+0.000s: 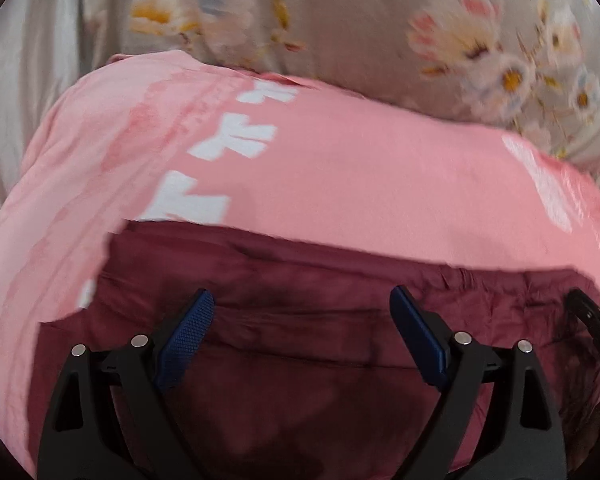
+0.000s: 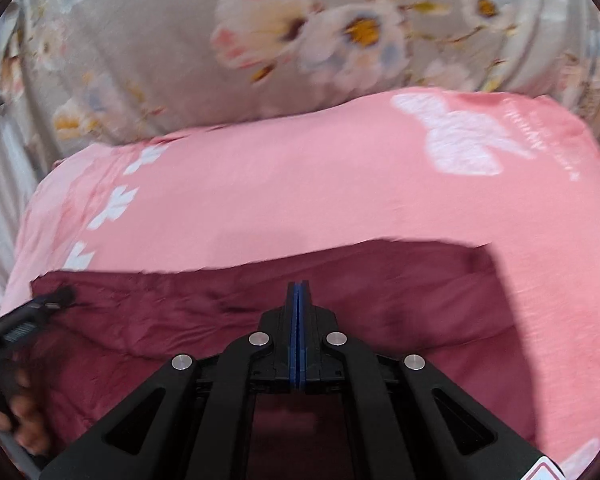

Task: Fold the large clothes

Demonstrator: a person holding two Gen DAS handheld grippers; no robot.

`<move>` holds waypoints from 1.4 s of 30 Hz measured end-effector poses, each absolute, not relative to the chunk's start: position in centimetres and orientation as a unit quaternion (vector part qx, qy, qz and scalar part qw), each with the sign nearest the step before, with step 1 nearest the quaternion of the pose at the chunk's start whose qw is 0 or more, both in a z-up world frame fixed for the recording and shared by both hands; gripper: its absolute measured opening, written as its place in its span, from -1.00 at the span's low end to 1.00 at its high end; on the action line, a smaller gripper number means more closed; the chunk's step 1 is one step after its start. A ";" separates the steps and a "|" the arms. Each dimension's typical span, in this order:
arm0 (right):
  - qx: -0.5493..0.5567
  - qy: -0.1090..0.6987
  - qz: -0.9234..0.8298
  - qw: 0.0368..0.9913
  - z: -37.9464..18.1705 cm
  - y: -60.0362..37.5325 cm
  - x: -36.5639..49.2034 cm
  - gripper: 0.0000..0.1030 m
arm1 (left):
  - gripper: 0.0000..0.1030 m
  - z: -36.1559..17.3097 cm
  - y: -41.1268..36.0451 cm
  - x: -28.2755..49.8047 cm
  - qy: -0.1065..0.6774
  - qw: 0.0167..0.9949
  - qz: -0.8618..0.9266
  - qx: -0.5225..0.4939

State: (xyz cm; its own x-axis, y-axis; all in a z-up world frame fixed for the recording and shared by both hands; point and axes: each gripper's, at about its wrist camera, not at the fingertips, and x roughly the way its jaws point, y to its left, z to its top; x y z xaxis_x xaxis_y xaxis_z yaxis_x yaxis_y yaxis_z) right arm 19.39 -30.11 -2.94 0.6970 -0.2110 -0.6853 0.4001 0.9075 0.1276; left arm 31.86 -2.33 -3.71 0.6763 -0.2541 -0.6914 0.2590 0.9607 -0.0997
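Maroon crumpled garment (image 1: 300,344) is lying on pink printed fabric (image 1: 340,168); left claw (image 1: 302,308) is hovering spread wide, right claw (image 2: 299,292) pinched empty, likely readying a fold.

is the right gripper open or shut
Shut: in the right wrist view the right gripper has its blue pads pressed flat together, no cloth visible between them, over the maroon garment.

Motion blur is smearing the flowers on the floral bedsheet (image 2: 300,28) and the white print on the pink cloth (image 1: 340,160). The maroon garment (image 2: 380,300) is running under the pink cloth's edge and out of frame below. Whether the right gripper (image 2: 299,292) is pinching any fabric is unclear.
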 end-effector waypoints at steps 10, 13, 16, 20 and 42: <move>0.217 0.377 -0.218 0.873 -6.8 -36.7 18.8 -1.00 | 0.81 -7.0 1.1 36.2 0.403 0.913 -0.061 0.017; 0.228 0.378 -0.214 0.871 -7.2 -36.7 18.9 -1.00 | 0.84 -7.4 0.9 36.3 0.405 0.912 -0.056 0.015; 0.241 0.379 -0.206 0.869 -7.6 -36.9 18.9 -1.00 | 0.87 -7.6 1.4 36.5 0.411 0.909 -0.062 -0.002; 0.247 0.378 -0.203 0.869 -7.7 -36.9 18.7 -1.00 | 0.88 -7.8 1.6 36.5 0.415 0.908 -0.064 -0.007; 0.123 0.374 -0.092 0.915 -1.5 -20.5 16.3 -0.75 | 0.85 -3.4 4.4 26.5 0.402 0.911 -0.093 -0.020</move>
State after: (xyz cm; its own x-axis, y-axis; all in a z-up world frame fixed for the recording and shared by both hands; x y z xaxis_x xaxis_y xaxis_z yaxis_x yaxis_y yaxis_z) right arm 16.33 -20.53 -1.46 0.7032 -0.0753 -0.7070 0.2598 0.9528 0.1569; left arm 26.48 4.44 -3.36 0.6594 -0.1855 -0.7286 0.1530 0.9819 -0.1115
